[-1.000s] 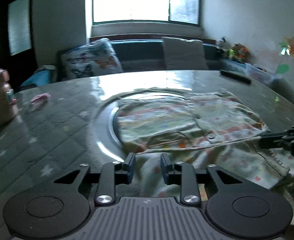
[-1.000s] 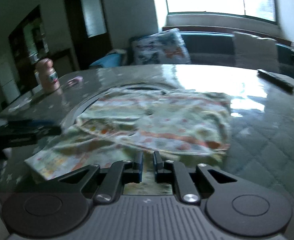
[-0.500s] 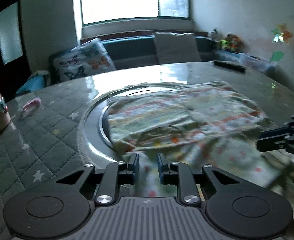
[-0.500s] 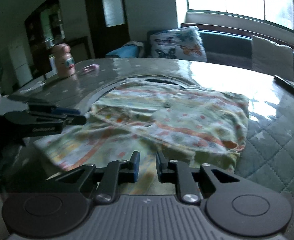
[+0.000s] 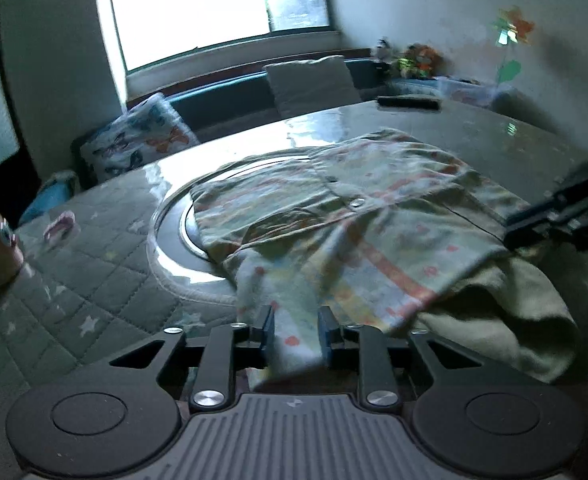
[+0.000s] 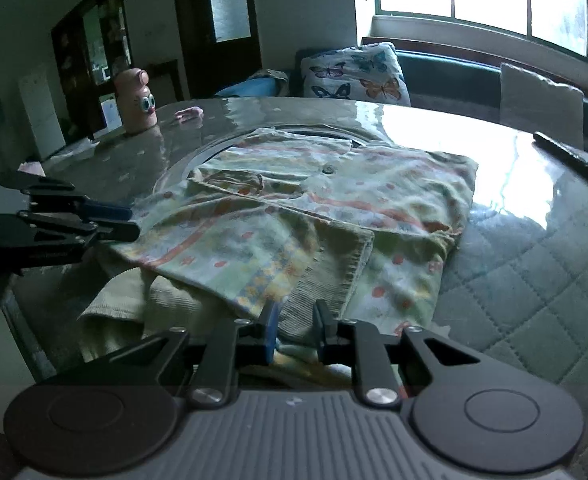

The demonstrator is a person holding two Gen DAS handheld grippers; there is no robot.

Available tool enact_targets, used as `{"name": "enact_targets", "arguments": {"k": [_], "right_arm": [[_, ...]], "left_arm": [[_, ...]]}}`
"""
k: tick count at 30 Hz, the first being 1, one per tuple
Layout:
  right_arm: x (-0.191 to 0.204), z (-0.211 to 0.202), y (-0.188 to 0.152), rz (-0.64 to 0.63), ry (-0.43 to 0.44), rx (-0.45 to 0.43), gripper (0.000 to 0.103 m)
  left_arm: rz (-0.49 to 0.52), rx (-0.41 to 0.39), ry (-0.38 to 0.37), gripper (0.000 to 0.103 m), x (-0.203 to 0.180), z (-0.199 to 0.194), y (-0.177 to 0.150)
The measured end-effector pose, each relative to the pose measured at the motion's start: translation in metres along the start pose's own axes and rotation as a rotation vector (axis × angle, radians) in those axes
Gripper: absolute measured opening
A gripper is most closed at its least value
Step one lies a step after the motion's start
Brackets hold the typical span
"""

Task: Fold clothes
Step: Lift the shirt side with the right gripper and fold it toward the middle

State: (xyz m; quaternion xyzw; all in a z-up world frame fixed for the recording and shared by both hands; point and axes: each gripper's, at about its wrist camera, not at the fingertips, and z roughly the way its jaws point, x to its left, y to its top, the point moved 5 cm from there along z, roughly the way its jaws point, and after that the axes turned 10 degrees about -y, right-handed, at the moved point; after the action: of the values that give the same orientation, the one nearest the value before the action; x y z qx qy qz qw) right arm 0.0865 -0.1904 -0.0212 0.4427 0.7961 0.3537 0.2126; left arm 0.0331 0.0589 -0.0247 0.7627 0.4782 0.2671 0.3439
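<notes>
We see the patterned shirt [image 5: 357,216] lying partly folded on the quilted desk [image 5: 94,280] (over its round glass inset), its near edge hanging off the desk's rim. The left gripper [image 5: 294,330] has a fabric corner between its jaws, which are opening. The right gripper [image 6: 294,326] holds the ribbed hem, jaws clamped on it.

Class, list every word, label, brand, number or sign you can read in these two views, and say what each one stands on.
No text can be read in either view.
Left gripper, seen from the right wrist: pale lettering on its body, too small and blurred to read.
Pink bottle: only cartoon eyes, no words.
Patterned garment: dots and stripes, no lettering.
</notes>
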Motion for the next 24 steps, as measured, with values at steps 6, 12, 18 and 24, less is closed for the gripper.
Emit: {"name": "enact_targets", "arguments": {"k": [6, 12, 18, 24], "right_arm": [[-0.005, -0.006, 0.002, 0.018, 0.015, -0.004, 0.019], [-0.006, -0.020, 0.001, -0.036, -0.004, -0.014, 0.041], [0.005, -0.032, -0.011, -0.180, -0.013, -0.025, 0.051], [0.018, -0.036, -0.019, -0.275, 0.013, -0.037, 0.056]], "left_arm": [[0.221, -0.002, -0.060, 0.051, -0.038, -0.015, -0.015], [0.368, -0.034, -0.126, 0.059, -0.074, -0.011, -0.018], [0.390, -0.098, -0.179, 0.053, -0.088, -0.001, -0.004], [0.291, -0.127, -0.204, 0.014, -0.076, 0.008, 0.017]]}}
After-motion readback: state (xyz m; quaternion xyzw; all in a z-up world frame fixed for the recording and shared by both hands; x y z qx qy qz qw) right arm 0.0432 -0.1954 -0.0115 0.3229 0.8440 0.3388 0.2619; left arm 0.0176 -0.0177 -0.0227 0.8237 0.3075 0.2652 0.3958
